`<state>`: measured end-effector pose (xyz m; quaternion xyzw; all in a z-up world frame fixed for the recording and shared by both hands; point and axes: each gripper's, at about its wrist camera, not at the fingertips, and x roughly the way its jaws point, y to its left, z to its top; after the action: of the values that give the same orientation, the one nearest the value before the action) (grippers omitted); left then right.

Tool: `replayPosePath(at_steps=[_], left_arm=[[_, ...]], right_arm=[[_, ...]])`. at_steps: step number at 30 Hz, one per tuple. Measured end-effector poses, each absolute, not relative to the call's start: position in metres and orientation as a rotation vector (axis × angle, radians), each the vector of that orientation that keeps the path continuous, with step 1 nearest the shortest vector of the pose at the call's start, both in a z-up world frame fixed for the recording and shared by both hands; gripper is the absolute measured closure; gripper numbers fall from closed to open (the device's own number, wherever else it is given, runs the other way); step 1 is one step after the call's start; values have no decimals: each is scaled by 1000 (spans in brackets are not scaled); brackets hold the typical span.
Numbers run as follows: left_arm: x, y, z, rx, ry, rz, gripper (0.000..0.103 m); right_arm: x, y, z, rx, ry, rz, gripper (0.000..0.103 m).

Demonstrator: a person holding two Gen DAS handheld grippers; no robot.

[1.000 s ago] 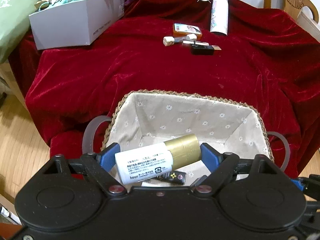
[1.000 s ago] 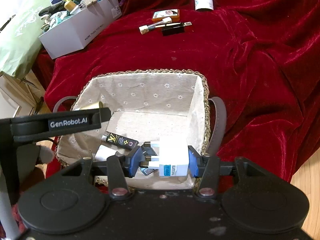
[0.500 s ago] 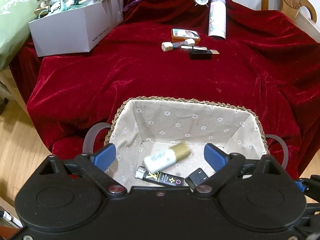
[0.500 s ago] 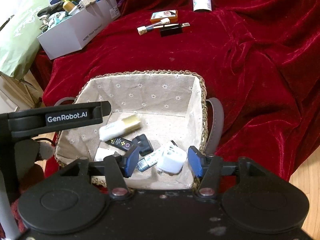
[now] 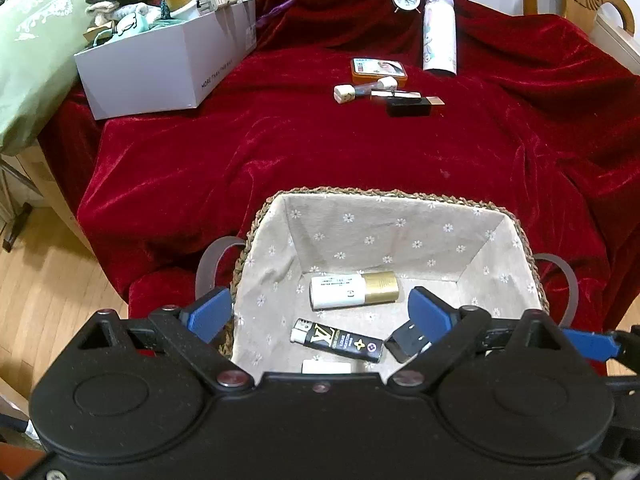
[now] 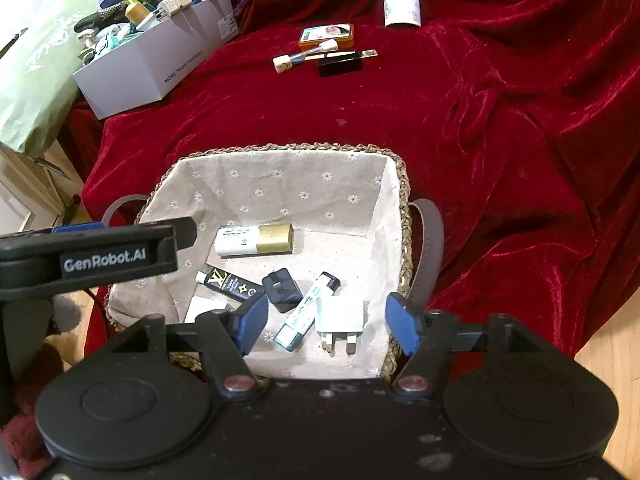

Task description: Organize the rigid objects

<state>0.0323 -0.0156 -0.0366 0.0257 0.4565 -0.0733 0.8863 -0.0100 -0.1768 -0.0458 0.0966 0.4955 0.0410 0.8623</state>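
While both grippers hang over the basket, the scene reads near to far:
Left gripper [image 5: 320, 312]: jaws spread wide, empty.
Right gripper [image 6: 326, 322]: jaws have just been opening, nothing pinched; white plug [image 6: 340, 318] lies loose below them.
Basket [image 6: 402, 216]: directly under both grippers.
Black lighter [image 5: 338, 340]: just ahead of the left gripper, on the lining.
Gold-capped tube [image 5: 354, 290]: beyond the lighter, lying flat.
Red cloth [image 5: 280, 148]: past the basket.
White box [image 5: 160, 72]: far ahead, to the left.

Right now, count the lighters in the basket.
2. A black lighter lies left of the black plug; a pale lighter lies between that plug and the white plug. Others may hide behind the grippers.
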Motion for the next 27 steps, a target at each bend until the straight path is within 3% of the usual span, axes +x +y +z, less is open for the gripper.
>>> replayPosePath(at_steps=[14,16,27], left_arm=[[29,-9,-38,36,974,-152,11],[28,-9,-39,36,978,-155,11],[26,-9,-42,55,994,-142,7]], right_arm=[[-12,-178,-43,175,1022,47,14],[-12,-177,-42,171,1021,42,1],[-11,-177,-44,163,1025,23,0]])
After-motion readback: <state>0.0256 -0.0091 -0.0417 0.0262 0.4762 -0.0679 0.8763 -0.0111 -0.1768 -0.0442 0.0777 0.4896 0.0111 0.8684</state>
